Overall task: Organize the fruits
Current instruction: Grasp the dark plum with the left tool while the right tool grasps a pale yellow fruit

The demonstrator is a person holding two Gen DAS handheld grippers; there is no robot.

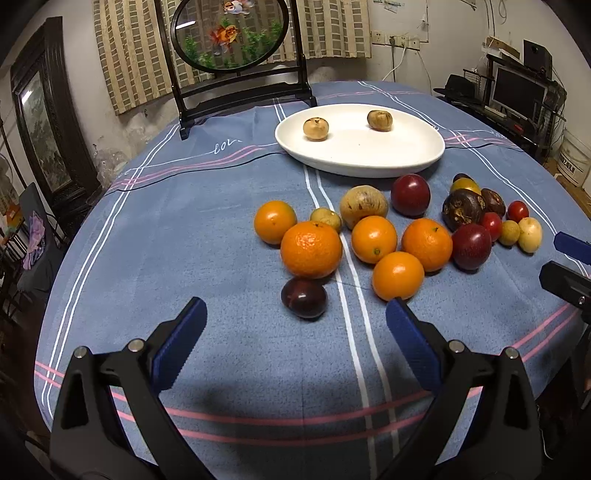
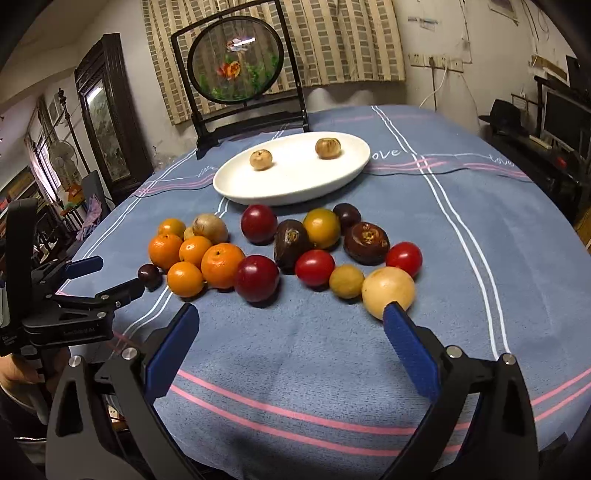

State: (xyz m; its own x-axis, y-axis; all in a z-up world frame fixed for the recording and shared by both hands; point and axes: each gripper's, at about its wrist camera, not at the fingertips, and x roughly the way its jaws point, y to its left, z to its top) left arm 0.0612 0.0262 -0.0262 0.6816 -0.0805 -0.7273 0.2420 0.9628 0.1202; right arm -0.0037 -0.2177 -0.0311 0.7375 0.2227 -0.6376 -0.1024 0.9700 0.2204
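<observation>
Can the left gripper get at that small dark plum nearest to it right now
Probably yes. The left gripper is open, and the dark plum sits alone just ahead on the tablecloth, nothing between.

We see a lived-in home: striped curtains (image 1: 229, 55), a goldfish screen (image 1: 231, 35), a framed picture (image 1: 44, 122), a cloth-covered worktop (image 1: 184, 229).

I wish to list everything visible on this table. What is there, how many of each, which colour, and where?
plate: one, white, far middle
brown fruits: two, on plate
oranges: five, orange, left cluster
plums: four, dark red to purple, spread through pile
tomatoes: two, red, right part
wrinkled fruits: two, dark brown, right of middle
tan fruits: five, tan to yellow, scattered
cloth: one, blue, striped, covering table
fish screen: one, black frame, behind plate
left gripper: black, blue pads, open
right gripper: same, open
</observation>
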